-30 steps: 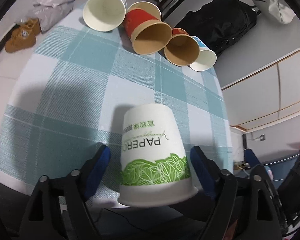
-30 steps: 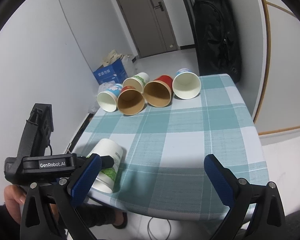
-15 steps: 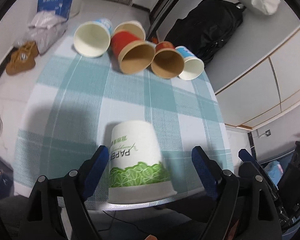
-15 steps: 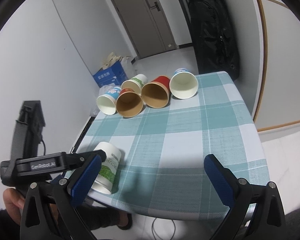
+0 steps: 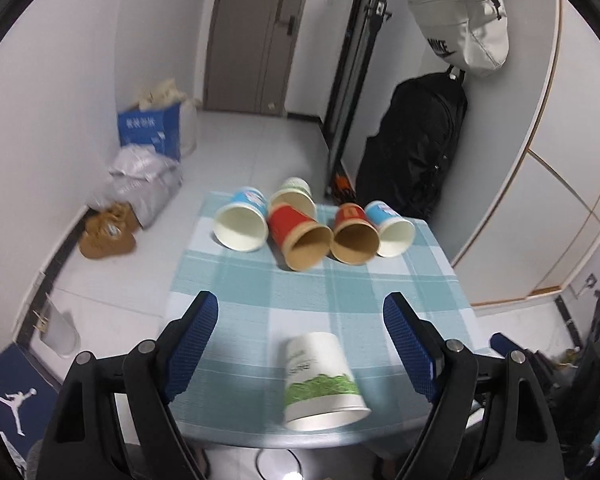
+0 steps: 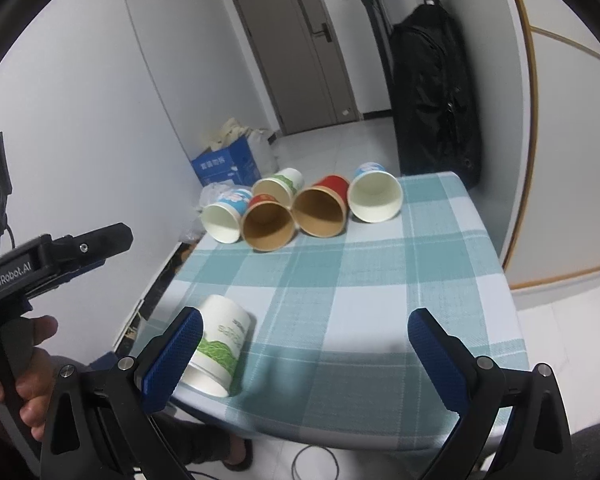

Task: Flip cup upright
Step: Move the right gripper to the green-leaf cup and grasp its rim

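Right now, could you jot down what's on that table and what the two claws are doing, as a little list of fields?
surface: table with teal checked cloth
near cup: white paper cup with green leaf print, upside down near the front edge, touched by neither claw
far cups: five paper cups on their sides in a cluster at the back, among them a red cup and a blue-and-white cup
left claw: open, above the near cup
right claw: open, holding nothing
task state: near cup not yet upright
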The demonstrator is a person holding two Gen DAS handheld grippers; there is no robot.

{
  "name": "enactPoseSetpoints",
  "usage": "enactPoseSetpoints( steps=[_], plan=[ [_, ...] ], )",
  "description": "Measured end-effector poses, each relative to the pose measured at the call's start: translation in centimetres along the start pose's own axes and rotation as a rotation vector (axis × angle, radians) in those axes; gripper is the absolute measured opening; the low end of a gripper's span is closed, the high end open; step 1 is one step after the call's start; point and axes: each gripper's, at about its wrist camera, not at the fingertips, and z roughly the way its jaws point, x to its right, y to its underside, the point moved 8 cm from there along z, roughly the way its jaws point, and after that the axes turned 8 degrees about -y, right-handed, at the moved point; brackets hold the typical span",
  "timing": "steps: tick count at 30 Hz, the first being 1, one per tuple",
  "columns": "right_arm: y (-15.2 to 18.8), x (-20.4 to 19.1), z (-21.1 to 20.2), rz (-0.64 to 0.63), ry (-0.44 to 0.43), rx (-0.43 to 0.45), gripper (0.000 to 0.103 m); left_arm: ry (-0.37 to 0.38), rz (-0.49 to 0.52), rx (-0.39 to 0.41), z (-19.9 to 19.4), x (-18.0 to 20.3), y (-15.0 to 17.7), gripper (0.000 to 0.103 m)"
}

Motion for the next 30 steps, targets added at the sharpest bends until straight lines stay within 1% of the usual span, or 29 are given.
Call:
enactPoseSetpoints(
  steps=[2, 6, 7, 10, 14, 17, 21, 26, 30],
  plan=[
    [-0.1, -0.5, -0.1, -0.022, -0.008, 0.009, 0.103, -0.01, 0.012, 0.026, -0.3, -0.4, 0.4, 0.082],
    [0.0, -1.5, 0.0, -0.056, -0.024, 0.009, 0.103, 0.011, 0.015, 0.046, -0.5, -0.9, 1.9, 0.082],
    [0.0, -1.7, 0.2, -0.063, -0.028, 0.005, 0.103, 0.013, 0.014, 0.043, -0.4, -1.0, 2.1, 0.082],
    [0.3, -2.4, 0.4, -0.09, -0.034, -0.002, 0.103, 0.023, 0.003, -0.002, 0.8, -1.4, 2.4, 0.082],
    [0.6, -3.0, 0.6, -0.115, -0.03, -0.014, 0.102, 0.032, -0.02, 0.021, 0.0, -2.1, 2.0, 0.082],
    [1.0, -3.2, 1.1, -0.115, -0.036, -0.036, 0.1, 0.034, -0.027, 0.018, 0.1, -2.5, 2.1, 0.082],
    [1.6, -4.1, 1.9, -0.136, -0.054, -0.07, 0.089, 0.05, -0.05, -0.001, 0.5, -3.1, 2.2, 0.082],
    [2.4, -5.6, 2.9, -0.155, -0.091, -0.11, 0.089, 0.037, -0.065, -0.005, 0.7, -4.2, 2.2, 0.082],
    [3.1, -6.5, 3.7, -0.192, -0.098, -0.141, 0.088, 0.038, -0.093, -0.011, 0.7, -5.2, 2.2, 0.082]
  ],
)
